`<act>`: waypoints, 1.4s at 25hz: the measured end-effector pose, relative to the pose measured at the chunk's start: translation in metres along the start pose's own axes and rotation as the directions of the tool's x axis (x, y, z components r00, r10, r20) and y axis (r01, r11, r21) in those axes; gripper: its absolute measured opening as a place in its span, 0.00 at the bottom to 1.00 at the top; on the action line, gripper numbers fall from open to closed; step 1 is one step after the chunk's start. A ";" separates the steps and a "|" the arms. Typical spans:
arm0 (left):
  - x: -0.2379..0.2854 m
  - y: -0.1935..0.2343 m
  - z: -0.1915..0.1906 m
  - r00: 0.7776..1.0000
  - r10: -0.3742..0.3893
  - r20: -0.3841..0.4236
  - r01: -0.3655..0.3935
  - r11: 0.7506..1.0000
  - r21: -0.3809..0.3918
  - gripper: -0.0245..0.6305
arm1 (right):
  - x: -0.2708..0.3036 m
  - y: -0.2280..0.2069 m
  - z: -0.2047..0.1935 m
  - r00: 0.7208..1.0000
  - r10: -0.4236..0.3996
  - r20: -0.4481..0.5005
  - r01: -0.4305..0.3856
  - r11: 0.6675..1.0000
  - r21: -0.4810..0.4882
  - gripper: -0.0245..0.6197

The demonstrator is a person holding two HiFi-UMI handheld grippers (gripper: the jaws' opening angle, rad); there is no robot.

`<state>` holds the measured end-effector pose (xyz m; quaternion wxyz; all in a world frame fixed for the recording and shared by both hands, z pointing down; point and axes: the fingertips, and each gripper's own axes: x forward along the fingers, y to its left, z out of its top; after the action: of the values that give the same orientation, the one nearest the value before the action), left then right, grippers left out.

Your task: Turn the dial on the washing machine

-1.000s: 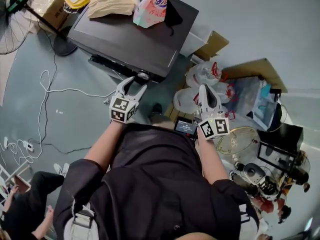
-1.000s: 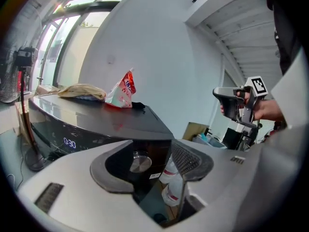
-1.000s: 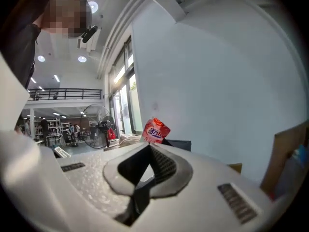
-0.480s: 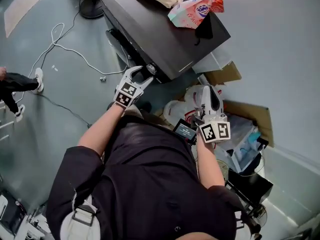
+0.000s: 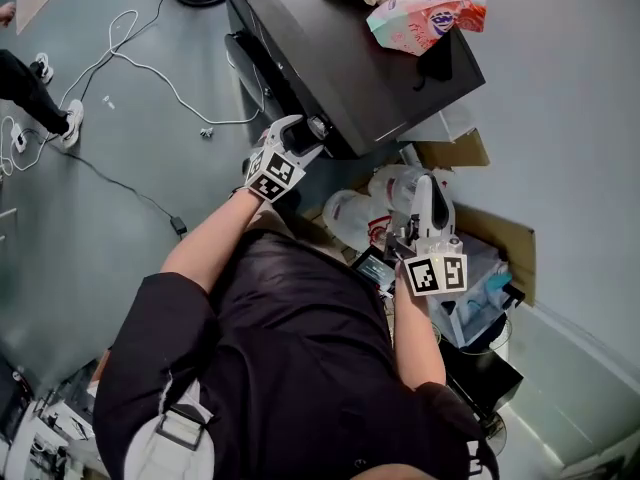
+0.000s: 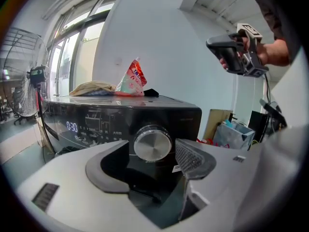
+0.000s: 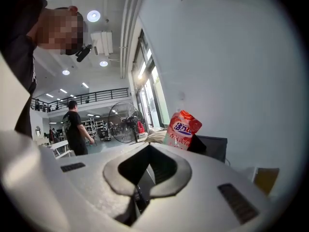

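Grey floor (image 5: 120, 198) lies below. Your left hand-held gripper (image 5: 305, 136) has just been opening: its jaws stand spread, with the dial (image 6: 152, 142) of the washing machine (image 5: 340, 58) framed between them just ahead, untouched. Your right hand-held gripper (image 5: 427, 186), pressed together and empty, hangs well to its right.

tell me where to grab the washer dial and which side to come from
Grip the dial by its round rim, straight on from the front, jaws on either side. It is a short round knob standing out of the front panel, flat face outward. The left hand-held gripper, jaws just opened, frames it without touching.
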<state>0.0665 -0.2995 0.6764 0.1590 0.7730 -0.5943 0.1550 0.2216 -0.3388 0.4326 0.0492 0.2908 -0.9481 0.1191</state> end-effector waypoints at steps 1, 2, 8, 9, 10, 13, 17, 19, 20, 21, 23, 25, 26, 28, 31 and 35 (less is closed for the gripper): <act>0.002 -0.001 -0.001 1.000 -0.001 0.005 0.001 1.000 0.014 0.46 | -0.001 0.002 0.001 1.000 0.003 -0.005 -0.003 1.000 -0.017 0.04; 0.005 -0.003 -0.001 1.000 -0.005 0.008 0.005 1.000 0.027 0.46 | -0.001 0.003 0.000 1.000 0.002 -0.011 -0.003 0.999 -0.032 0.04; 0.011 -0.002 -0.011 1.000 -0.011 -0.004 0.011 1.000 -0.003 0.46 | -0.001 0.008 -0.009 0.999 -0.020 -0.026 0.020 1.000 -0.021 0.04; 0.012 -0.002 -0.013 1.000 -0.008 -0.009 0.008 1.000 -0.010 0.46 | -0.001 0.010 -0.009 1.000 -0.018 -0.026 0.017 1.000 -0.019 0.04; 0.012 -0.001 -0.015 1.000 -0.007 -0.014 0.006 1.000 -0.017 0.46 | -0.002 0.012 -0.010 1.000 -0.015 -0.027 0.014 1.000 -0.020 0.04; 0.015 -0.002 -0.012 1.000 -0.013 -0.002 0.013 1.000 -0.020 0.46 | -0.002 0.010 -0.012 0.999 -0.025 -0.035 0.023 0.998 -0.064 0.04; 0.016 0.001 -0.001 1.000 0.001 0.028 -0.001 1.000 -0.001 0.45 | 0.002 0.001 -0.025 0.997 -0.070 -0.045 0.064 0.989 -0.135 0.04; 0.018 0.001 0.000 1.000 0.006 0.027 -0.006 1.000 -0.008 0.45 | 0.002 -0.002 -0.030 0.996 -0.077 -0.052 0.070 0.990 -0.120 0.04; 0.019 0.000 0.000 1.000 0.008 0.026 -0.007 1.000 -0.010 0.45 | 0.002 -0.002 -0.031 0.996 -0.075 -0.055 0.069 0.991 -0.114 0.04; 0.020 0.000 0.000 1.000 0.009 0.026 -0.009 1.000 -0.011 0.45 | 0.002 -0.001 -0.032 0.996 -0.071 -0.055 0.064 0.992 -0.111 0.04; 0.020 0.000 0.001 1.000 0.013 0.028 -0.012 1.000 -0.013 0.45 | 0.002 0.000 -0.032 0.997 -0.063 -0.054 0.056 0.992 -0.111 0.04; 0.020 0.000 0.001 0.999 0.016 0.028 -0.016 1.000 -0.017 0.44 | 0.002 -0.002 -0.032 0.997 -0.060 -0.054 0.054 0.993 -0.109 0.04; 0.020 0.000 0.001 0.999 0.017 0.028 -0.017 1.000 -0.022 0.44 | 0.002 -0.003 -0.033 0.997 -0.059 -0.055 0.053 0.993 -0.108 0.04; 0.021 0.000 0.000 1.000 0.014 0.026 -0.013 0.999 -0.043 0.44 | 0.003 -0.007 -0.034 0.997 -0.058 -0.059 0.052 0.993 -0.106 0.04; 0.022 0.001 -0.001 1.000 -0.003 0.025 0.005 0.996 -0.085 0.44 | 0.004 -0.010 -0.035 0.997 -0.057 -0.060 0.051 0.993 -0.103 0.04; 0.019 0.004 0.002 0.999 -0.032 0.032 0.038 0.980 -0.195 0.44 | 0.005 -0.010 -0.034 0.997 -0.048 -0.058 0.042 0.994 -0.096 0.04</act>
<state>0.0675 -0.3175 0.6824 0.2283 0.7662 -0.5951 0.0819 0.2235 -0.3406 0.4683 0.0941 0.3058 -0.9439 0.0815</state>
